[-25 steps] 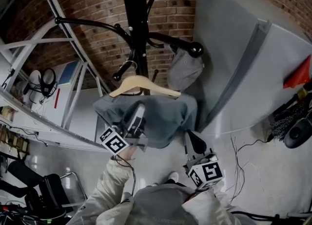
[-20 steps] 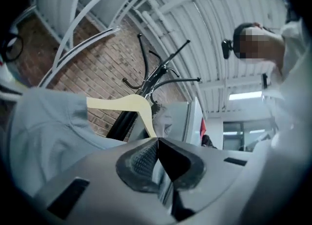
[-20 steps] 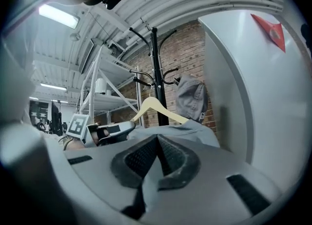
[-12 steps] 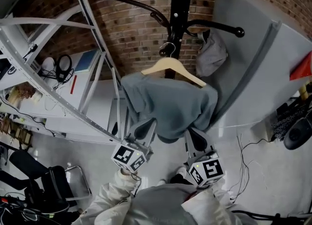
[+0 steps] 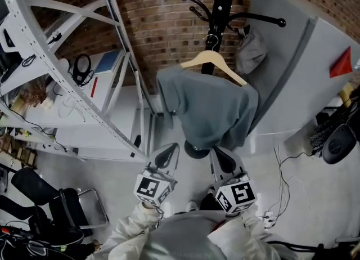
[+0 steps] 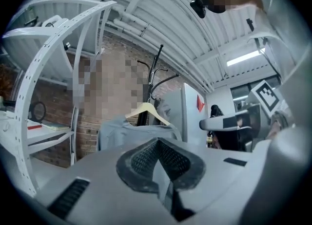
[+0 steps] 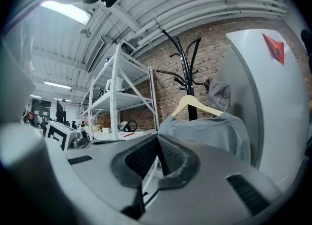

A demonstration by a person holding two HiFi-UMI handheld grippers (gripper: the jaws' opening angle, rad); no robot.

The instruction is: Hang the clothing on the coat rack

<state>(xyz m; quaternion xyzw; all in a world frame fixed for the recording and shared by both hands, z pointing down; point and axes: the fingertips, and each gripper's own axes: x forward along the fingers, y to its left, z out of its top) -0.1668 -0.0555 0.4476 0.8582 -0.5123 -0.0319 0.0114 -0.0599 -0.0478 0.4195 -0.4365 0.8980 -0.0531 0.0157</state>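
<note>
Grey garment (image 5: 211,112) hangs draped on a wooden hanger (image 5: 215,62). The hanger's hook appears seated on the black coat rack (image 5: 220,5) (the contact point is small in the head view). Left gripper (image 5: 167,153) and right gripper (image 5: 224,162) are both clenched on nothing, below the garment's hem and apart from it.

Your grey-blue garment (image 5: 209,112) hangs draped over a wooden hanger (image 5: 209,56). That hanger hooks onto the upright black coat rack (image 5: 221,5).

Brick wall (image 5: 163,34) behind; white metal shelving (image 5: 84,138) left; grey floor (image 5: 315,208); grey panel (image 5: 292,84) right.
</note>
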